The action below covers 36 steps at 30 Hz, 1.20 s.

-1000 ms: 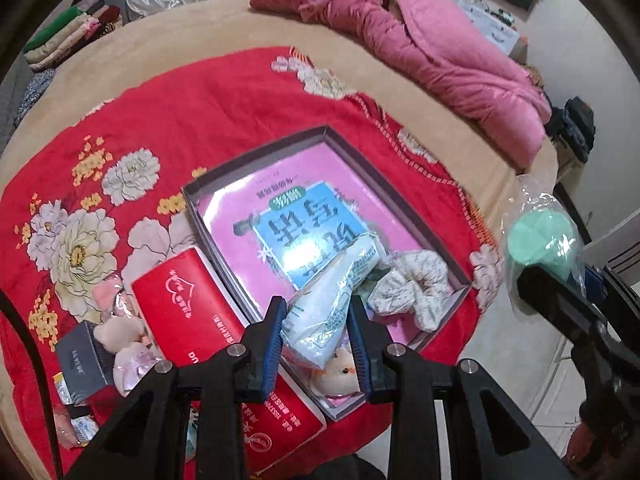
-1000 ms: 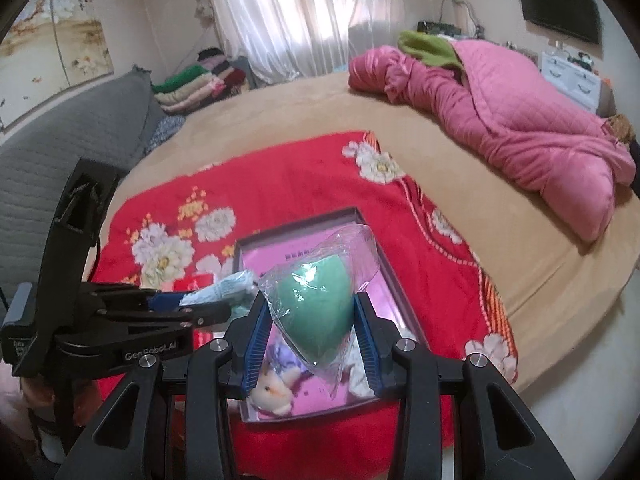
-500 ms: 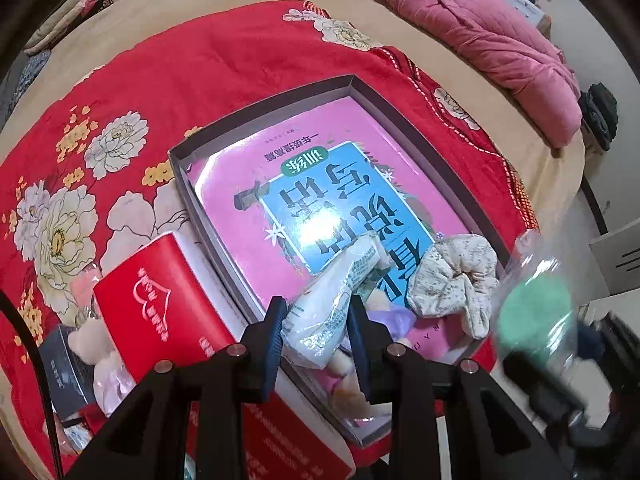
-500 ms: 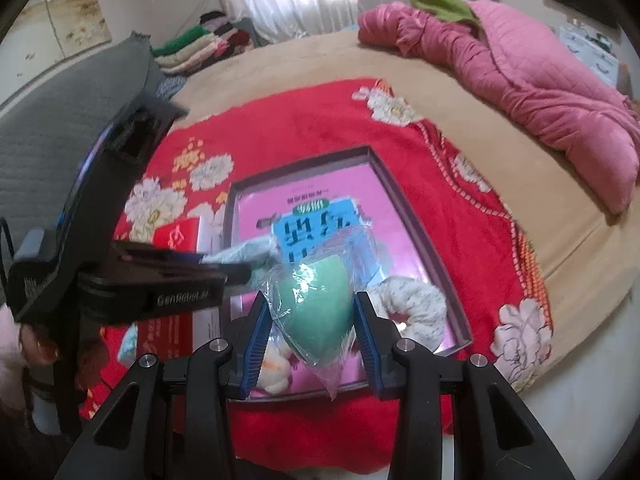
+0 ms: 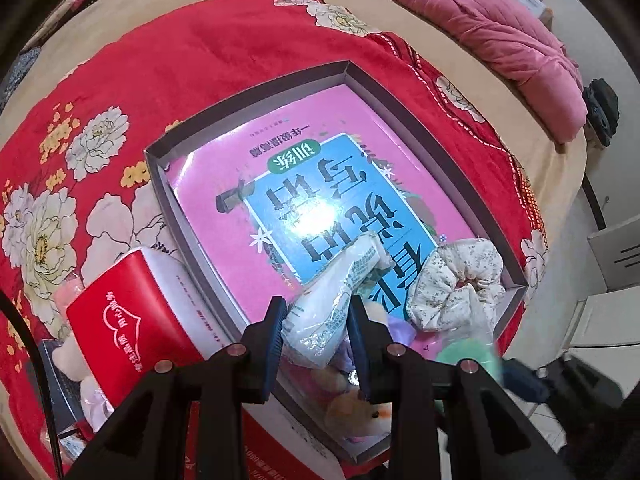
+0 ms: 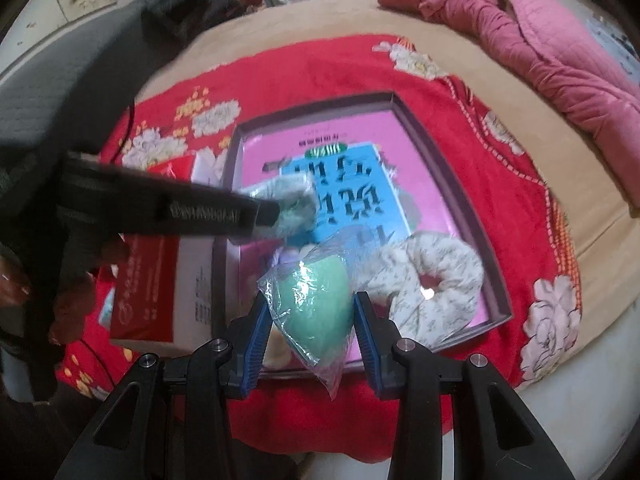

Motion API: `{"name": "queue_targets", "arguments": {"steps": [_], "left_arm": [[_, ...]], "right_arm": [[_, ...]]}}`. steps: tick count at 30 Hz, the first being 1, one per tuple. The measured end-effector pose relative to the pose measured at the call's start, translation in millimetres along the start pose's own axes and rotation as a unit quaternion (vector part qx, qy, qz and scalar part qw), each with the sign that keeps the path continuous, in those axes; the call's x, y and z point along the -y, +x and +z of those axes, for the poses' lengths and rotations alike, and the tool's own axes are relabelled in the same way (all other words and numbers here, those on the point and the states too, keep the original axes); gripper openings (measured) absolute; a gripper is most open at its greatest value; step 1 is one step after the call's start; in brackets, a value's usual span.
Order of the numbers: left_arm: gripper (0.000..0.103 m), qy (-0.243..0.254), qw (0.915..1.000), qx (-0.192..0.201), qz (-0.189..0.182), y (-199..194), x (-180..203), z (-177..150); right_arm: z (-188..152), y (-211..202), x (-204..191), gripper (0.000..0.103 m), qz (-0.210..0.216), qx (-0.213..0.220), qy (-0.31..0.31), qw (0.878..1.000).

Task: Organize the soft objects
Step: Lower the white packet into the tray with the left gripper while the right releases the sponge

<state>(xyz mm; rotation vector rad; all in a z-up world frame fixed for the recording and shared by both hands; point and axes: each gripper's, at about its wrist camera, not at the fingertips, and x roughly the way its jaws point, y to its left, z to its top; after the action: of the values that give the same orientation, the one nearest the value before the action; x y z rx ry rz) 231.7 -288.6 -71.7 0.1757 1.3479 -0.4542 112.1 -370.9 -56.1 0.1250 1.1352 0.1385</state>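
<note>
My left gripper (image 5: 318, 334) is shut on a white plastic-wrapped packet (image 5: 338, 292) and hangs over the near end of a grey shallow box (image 5: 248, 100). In the right wrist view that packet (image 6: 286, 208) sticks out of the left gripper's dark finger. My right gripper (image 6: 310, 324) is shut on a green sponge in a clear bag (image 6: 316, 300), also over the box's near end (image 6: 464, 184). A pink and blue book (image 5: 320, 184) lines the box. A floral scrunchie (image 5: 456, 284) and a small plush toy (image 5: 360, 416) lie in its near part.
The box rests on a red flowered blanket (image 5: 180, 52) on a beige bed. A red and white carton (image 5: 132, 328) lies left of the box, with small plush items and a dark box beside it. A pink quilt (image 6: 552, 52) is heaped at the far right.
Both grippers have come down closer to the box, each with its item still gripped. The green sponge now hangs beside the scrunchie at the box's near end.
</note>
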Motion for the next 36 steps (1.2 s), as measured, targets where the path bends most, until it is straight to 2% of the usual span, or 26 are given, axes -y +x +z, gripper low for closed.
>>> {"name": "queue_targets", "arguments": {"steps": [8, 19, 36], "left_arm": [[0.031, 0.005, 1.0, -0.006, 0.0, 5, 0, 0], [0.031, 0.011, 0.9999, -0.013, 0.002, 13, 1, 2], [0.031, 0.018, 0.9997, -0.018, 0.004, 20, 5, 1]], "right_arm": [[-4, 20, 5, 0.042, -0.024, -0.017, 0.0, 1.0], [3, 30, 24, 0.042, -0.047, -0.012, 0.023, 0.999], [0, 34, 24, 0.043, -0.019, -0.017, 0.041, 0.999]]}}
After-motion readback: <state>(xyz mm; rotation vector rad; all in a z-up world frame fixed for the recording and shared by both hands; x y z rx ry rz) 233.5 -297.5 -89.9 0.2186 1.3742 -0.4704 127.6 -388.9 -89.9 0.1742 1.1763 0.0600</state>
